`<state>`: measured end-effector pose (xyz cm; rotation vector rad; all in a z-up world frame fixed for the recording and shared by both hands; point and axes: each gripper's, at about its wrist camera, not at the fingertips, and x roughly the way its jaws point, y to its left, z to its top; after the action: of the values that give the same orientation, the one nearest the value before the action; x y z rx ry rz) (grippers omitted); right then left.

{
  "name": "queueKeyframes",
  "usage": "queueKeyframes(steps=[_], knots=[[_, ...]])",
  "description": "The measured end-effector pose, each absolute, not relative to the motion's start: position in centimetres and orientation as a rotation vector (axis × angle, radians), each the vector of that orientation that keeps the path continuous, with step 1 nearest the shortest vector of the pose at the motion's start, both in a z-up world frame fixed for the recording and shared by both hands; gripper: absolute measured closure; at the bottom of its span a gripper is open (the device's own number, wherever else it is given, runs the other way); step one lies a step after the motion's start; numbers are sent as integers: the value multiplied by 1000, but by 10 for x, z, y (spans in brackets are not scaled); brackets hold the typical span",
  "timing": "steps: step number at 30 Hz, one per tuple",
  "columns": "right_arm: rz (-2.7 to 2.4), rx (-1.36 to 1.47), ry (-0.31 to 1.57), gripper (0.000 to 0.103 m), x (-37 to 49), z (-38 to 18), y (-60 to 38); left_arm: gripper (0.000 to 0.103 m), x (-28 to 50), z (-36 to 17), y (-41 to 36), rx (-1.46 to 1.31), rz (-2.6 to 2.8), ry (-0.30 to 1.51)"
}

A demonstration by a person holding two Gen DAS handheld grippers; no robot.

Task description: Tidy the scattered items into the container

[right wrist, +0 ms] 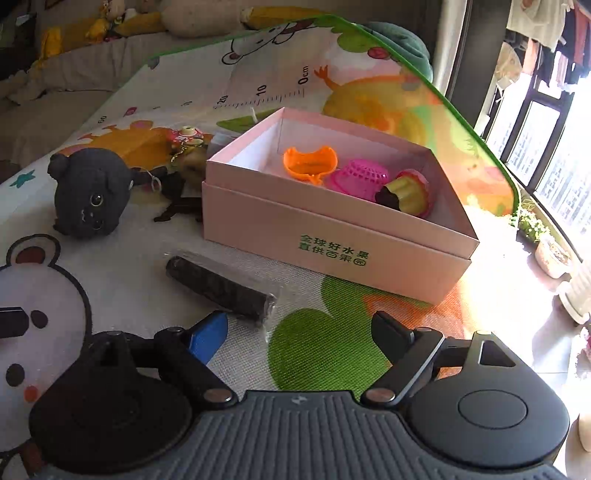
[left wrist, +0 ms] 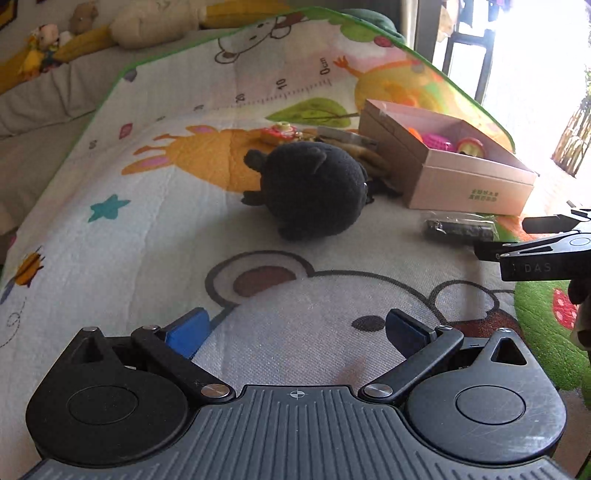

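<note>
A pink cardboard box [right wrist: 332, 236] [left wrist: 465, 184] stands on the play mat, holding an orange toy [right wrist: 310, 162], a pink basket [right wrist: 362, 177] and a red-yellow toy [right wrist: 410, 188]. A black plush animal [left wrist: 314, 188] [right wrist: 88, 192] lies left of the box. A dark wrapped roll [right wrist: 221, 284] [left wrist: 458, 229] lies in front of the box. A pink trinket with keyring [right wrist: 186, 138] [left wrist: 279, 133] and dark clutter sit between plush and box. My left gripper [left wrist: 295, 328] is open, well short of the plush. My right gripper [right wrist: 299, 332] is open and empty, just short of the roll; its fingers [left wrist: 535, 236] show in the left wrist view.
The cartoon play mat [left wrist: 147, 221] covers the surface. Plush toys and cushions [left wrist: 147, 22] line the far edge. A window with railing and potted plants [right wrist: 546, 251] is at the right, in strong glare.
</note>
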<state>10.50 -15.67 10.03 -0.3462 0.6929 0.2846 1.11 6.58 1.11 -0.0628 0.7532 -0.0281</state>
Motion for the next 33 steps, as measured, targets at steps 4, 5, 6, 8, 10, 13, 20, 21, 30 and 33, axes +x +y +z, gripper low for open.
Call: queueKeyframes(steps=[4,5,6,8,10,13,20,21,30,33], knots=[[231,-252,694,12,109,109,-183,0,15,6,58,-58,-22,737],[269,-177,717,5,108,112,-187,0,16,6,57,-54,-19,736],[299,-122,726,3,107,114,-188,0,17,5,56,-52,-17,736],[356,-77,720,1,102,115,-180,0,17,5,57,-52,-17,740],[400,-121,705,0,99,112,-162,0,17,4,57,-46,-21,743],[438,-206,677,0,101,105,-139,0,15,3,54,-12,-19,750],[469,-235,710,19,113,97,-129,0,14,3,50,10,-4,774],[468,-229,711,20,112,98,-132,0,15,3,50,11,-1,778],[419,-176,702,20,71,96,-194,0,20,5,45,8,26,796],[395,-149,688,20,56,94,-211,0,25,13,41,5,-37,773]])
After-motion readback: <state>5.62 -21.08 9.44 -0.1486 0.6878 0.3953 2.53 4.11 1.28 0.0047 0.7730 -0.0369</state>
